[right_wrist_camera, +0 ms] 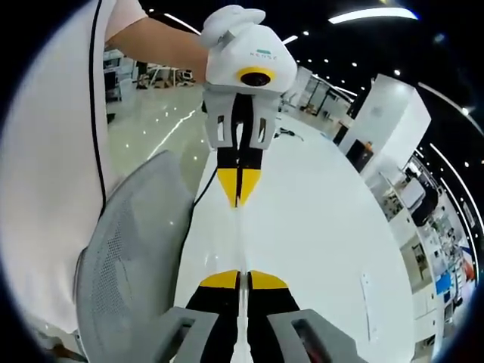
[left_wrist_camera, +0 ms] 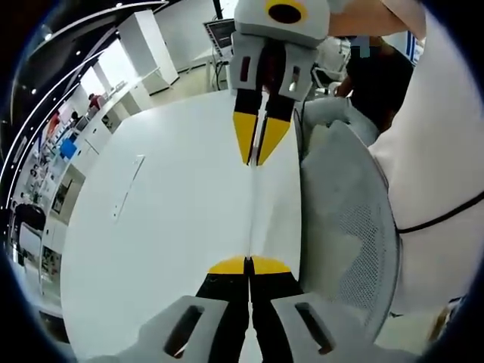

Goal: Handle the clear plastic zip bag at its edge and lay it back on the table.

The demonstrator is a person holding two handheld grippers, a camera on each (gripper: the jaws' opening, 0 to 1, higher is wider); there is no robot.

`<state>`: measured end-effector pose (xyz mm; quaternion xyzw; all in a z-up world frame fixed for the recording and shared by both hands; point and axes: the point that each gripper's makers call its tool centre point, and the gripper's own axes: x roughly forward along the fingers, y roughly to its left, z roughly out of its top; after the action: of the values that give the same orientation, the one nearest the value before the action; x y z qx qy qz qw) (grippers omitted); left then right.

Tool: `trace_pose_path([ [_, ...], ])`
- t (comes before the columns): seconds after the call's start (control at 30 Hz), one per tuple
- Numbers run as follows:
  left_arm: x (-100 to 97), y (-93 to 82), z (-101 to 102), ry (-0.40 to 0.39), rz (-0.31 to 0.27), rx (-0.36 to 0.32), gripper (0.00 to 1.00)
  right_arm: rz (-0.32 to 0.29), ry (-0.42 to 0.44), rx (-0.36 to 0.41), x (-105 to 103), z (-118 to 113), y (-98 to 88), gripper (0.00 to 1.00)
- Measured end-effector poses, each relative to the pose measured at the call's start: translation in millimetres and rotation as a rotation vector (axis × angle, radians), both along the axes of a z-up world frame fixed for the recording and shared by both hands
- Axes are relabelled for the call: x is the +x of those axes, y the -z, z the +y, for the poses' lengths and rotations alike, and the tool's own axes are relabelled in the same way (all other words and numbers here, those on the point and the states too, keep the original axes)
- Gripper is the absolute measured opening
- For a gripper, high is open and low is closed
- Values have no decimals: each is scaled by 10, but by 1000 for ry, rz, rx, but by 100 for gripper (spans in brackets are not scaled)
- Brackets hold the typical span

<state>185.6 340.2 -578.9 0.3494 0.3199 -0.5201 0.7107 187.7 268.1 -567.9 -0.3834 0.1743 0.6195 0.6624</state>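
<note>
White table, grey mesh chair, glossy floor, ceiling striplights

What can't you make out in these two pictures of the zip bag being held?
- Clear plastic zip bag: left gripper view, seen edge-on as a thin line; contents and zip state unreadable.
- Its ends: pinched inside the left gripper and right gripper.
- Mesh chair: base cut off by the edge.
- Table: strip too small to identify.

left hand-held gripper and right hand-held gripper both pinch clear zip bag stretched edge-on above white counter
</note>
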Motion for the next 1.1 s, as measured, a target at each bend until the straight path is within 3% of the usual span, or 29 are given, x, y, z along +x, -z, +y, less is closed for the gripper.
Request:
trace_pose_path([
  [1.1, -7, -21, 76, -27, 2, -11, 0, -8, 11, -12, 50, -117, -12, 0],
])
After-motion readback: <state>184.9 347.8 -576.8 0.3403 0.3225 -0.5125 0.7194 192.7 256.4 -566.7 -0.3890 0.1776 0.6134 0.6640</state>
